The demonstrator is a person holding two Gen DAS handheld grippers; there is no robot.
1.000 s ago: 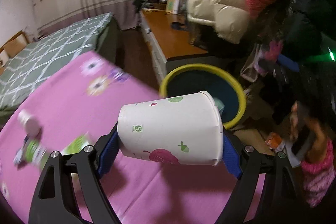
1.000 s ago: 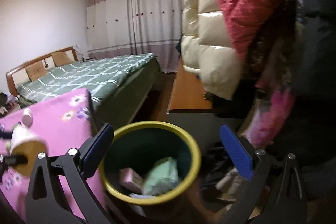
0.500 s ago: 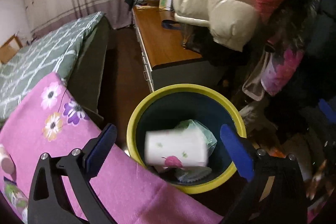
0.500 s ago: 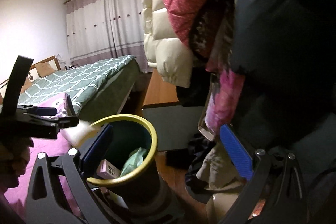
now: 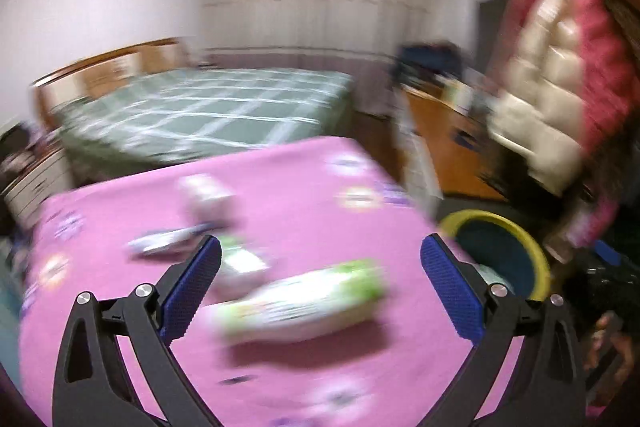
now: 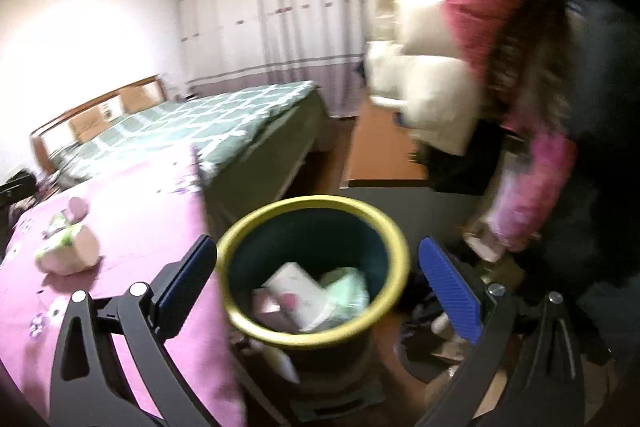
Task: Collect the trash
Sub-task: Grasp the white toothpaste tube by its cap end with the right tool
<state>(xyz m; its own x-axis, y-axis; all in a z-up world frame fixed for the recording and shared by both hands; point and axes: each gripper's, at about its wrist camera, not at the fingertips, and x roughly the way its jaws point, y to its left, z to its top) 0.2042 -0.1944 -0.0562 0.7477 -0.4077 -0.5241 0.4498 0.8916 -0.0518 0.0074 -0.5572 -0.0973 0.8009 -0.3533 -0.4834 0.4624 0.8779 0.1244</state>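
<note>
Above the pink bench (image 5: 304, 187), both grippers — left (image 5: 320, 283), right (image 6: 318, 285) — gape empty; paper cup (image 6: 298, 293) lies inside the bin (image 6: 248, 239).

Left gripper (image 5: 320, 287) jaws are being held wide, nothing between them; the green-and-white packet (image 5: 304, 301) is lying on the pink cloth (image 5: 300, 187) just ahead of the gap, smaller blurred litter (image 5: 180, 241) beyond it. Right gripper (image 6: 318, 281) is being held spread above the yellow-rimmed bin (image 6: 256, 227); its mouth is being left unobstructed, bottom part-filled with trash (image 6: 312, 297). Right side is being crowded by hanging coats (image 6: 500, 47), left by the cloth edge.
</note>
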